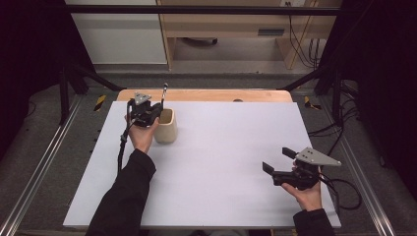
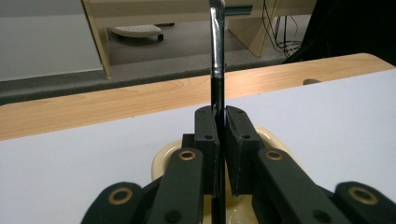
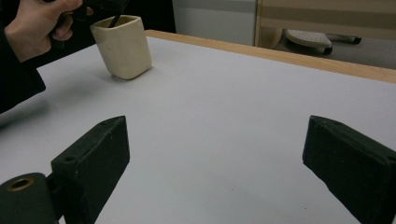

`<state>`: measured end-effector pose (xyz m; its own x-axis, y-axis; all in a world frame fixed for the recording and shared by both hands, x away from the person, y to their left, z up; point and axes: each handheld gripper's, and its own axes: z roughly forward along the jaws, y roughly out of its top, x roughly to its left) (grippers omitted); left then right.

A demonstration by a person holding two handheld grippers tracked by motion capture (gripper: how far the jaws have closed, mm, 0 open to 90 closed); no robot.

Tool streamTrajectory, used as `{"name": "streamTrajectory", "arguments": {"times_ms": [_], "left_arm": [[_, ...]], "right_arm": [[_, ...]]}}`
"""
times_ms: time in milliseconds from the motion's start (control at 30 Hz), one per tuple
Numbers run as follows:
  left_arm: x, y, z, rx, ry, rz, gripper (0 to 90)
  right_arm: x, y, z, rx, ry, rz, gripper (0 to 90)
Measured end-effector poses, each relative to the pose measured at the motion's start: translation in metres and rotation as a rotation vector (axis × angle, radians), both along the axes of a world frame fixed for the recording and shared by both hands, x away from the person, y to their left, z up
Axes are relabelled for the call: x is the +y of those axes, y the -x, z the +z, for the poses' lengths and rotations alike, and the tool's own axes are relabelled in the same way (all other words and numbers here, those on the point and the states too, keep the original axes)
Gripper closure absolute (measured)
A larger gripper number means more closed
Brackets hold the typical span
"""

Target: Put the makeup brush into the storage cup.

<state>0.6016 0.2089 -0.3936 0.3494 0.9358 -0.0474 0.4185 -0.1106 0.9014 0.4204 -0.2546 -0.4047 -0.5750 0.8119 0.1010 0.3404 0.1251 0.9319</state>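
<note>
A cream square cup (image 1: 166, 127) stands at the back left of the white table top (image 1: 221, 147). My left gripper (image 1: 158, 109) hovers right over the cup, shut on a thin utensil (image 1: 163, 93) with a black lower part and a shiny metal upper part. The utensil stands nearly upright, its lower end inside the cup. In the left gripper view the jaws (image 2: 222, 121) pinch the black part of the utensil (image 2: 216, 46), with the cup's rim (image 2: 161, 161) beneath. My right gripper (image 1: 278, 160) is open at the front right, far from the cup (image 3: 123, 46), its jaws (image 3: 215, 154) holding nothing.
A wooden table edge (image 1: 206, 94) runs behind the white top. Black frame bars (image 1: 196, 10) cross overhead and slant down at both back corners. Cables (image 1: 344, 191) trail off the right side. Wooden furniture (image 1: 226, 29) stands on the floor beyond.
</note>
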Motion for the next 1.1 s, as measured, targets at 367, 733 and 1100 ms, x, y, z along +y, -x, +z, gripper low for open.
{"name": "streamTrajectory", "arguments": {"times_ms": [367,733,1100], "left_arm": [[0.001,0.005,-0.009,0.003,-0.008,-0.009,84.0],[0.002,0.012,-0.014,0.006,-0.012,-0.024,83.9],[0.004,0.023,-0.012,0.014,-0.013,-0.053,81.5]], "right_arm": [[0.0,0.0,0.0,-0.002,-0.001,0.0,7.7],[0.0,0.001,0.001,0.0,-0.004,0.0,7.6],[0.0,0.0,0.001,0.0,-0.006,0.0,7.6]]}}
